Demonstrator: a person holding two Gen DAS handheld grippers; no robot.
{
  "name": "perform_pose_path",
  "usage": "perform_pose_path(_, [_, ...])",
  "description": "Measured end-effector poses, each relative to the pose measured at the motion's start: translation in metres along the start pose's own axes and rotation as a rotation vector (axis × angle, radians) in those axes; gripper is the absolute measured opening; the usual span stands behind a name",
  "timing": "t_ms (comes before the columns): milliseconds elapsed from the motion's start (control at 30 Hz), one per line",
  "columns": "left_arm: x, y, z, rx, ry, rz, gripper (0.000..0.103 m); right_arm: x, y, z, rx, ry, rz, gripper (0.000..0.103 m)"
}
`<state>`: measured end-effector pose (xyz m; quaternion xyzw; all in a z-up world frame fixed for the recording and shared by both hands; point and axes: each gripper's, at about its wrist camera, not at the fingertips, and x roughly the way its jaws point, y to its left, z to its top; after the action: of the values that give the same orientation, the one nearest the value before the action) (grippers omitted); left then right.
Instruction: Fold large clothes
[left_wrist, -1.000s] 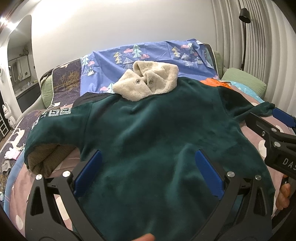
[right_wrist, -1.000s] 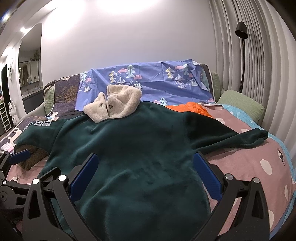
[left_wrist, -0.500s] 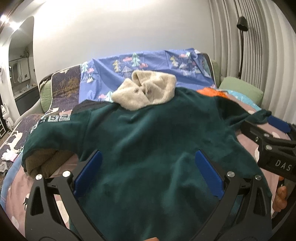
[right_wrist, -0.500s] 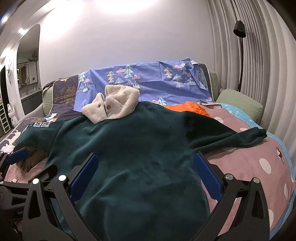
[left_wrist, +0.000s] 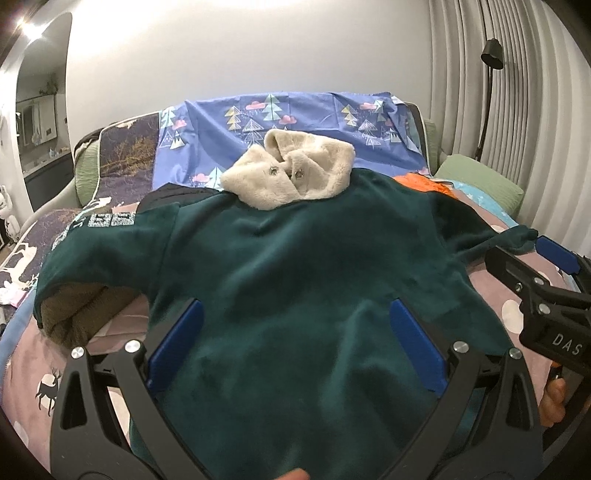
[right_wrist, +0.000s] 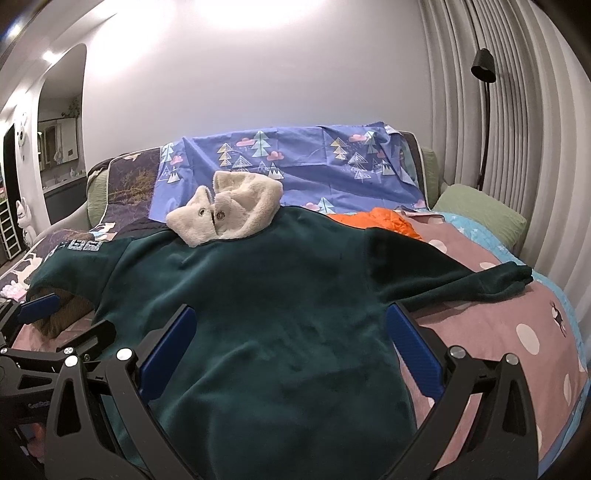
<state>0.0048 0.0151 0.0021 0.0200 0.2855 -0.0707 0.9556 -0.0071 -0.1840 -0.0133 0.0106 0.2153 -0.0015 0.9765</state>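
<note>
Bed (right_wrist: 517, 332) with pink dotted cover, blue tree-print sheet (left_wrist: 314, 125) behind. Green fleece coat (left_wrist: 295, 277) spread flat just ahead of and under both claws, cream collar (left_wrist: 291, 173) at far end. Left claw (left_wrist: 295, 339) spread wide, empty. Right claw (right_wrist: 288, 339) likewise spread, empty.

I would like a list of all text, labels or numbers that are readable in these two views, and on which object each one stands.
"DAS": white letters on the black body of the right gripper, seen in the left wrist view; the word is cut off at the picture's edge.
White block print on the shoulder of the green garment: too blurred to read.
Faint print on the left gripper body in the right wrist view: too small to read.
</note>
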Motion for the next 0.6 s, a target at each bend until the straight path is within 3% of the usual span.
perform_pose_path(467, [0.007,0.001,-0.001,0.013,0.014,-0.015,0.101,0.003,0.000,0.006,-0.038,-0.024,-0.010,0.102])
perform_pose_path(600, [0.008,0.004,0.004,0.031,0.007,-0.005,0.090,0.008,-0.006,0.016,-0.057,-0.038,-0.022,0.099])
